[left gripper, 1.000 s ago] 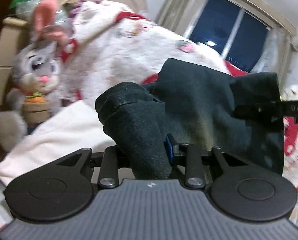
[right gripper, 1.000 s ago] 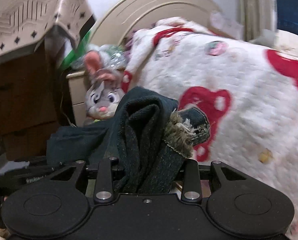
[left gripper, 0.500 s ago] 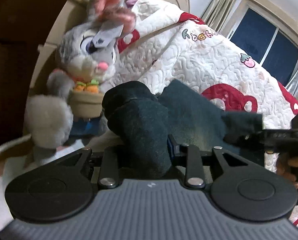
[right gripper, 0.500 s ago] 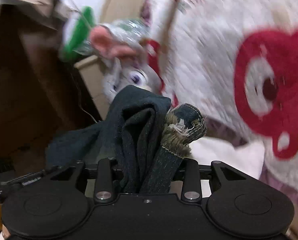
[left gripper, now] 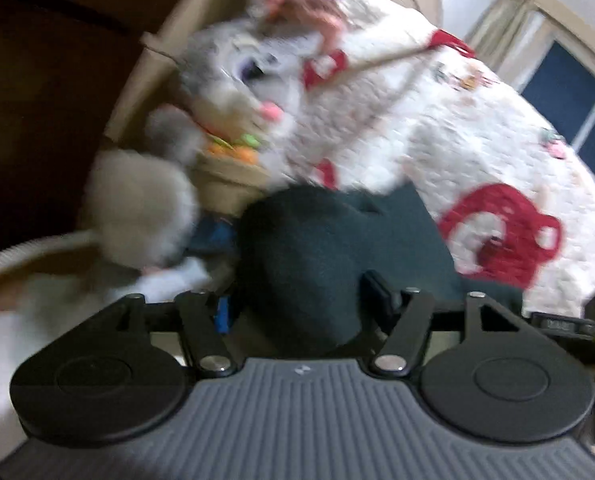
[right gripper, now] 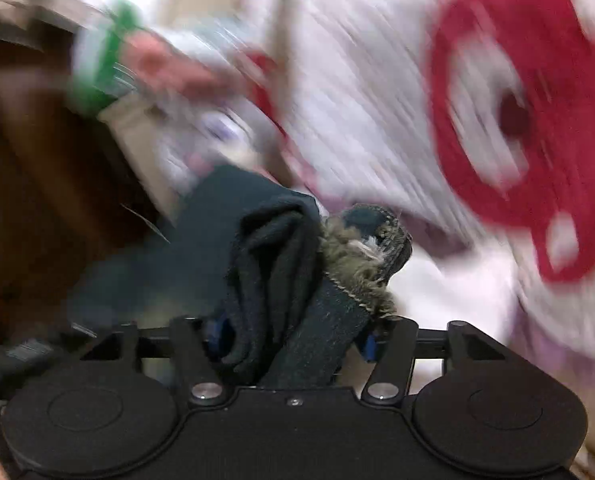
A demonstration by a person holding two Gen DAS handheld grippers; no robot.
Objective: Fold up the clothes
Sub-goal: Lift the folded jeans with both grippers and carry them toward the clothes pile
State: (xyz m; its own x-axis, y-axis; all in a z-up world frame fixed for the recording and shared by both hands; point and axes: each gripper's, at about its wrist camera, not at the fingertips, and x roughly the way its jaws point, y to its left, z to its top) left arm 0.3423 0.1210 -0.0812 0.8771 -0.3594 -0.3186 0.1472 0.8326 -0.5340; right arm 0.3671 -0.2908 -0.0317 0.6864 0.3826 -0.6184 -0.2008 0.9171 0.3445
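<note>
Dark green matt woven cloth garment (right gripper: 273,264): frayed olive hem (right gripper: 361,276) showing rough threads. White quilted cotton bedspread with red patches (left gripper: 437,140): looking stitched and puckered. Grey plush rabbit toy (left gripper: 233,80): appearing fuzzy. Left gripper's black plastic body (left gripper: 301,412): showing matt ribbing.

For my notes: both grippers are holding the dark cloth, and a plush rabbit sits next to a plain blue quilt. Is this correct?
Not quite. The quilt is white with red patterns, not plain blue, as the left wrist view shows. Both the left gripper and right gripper do hold the dark cloth, beside the plush rabbit.
</note>
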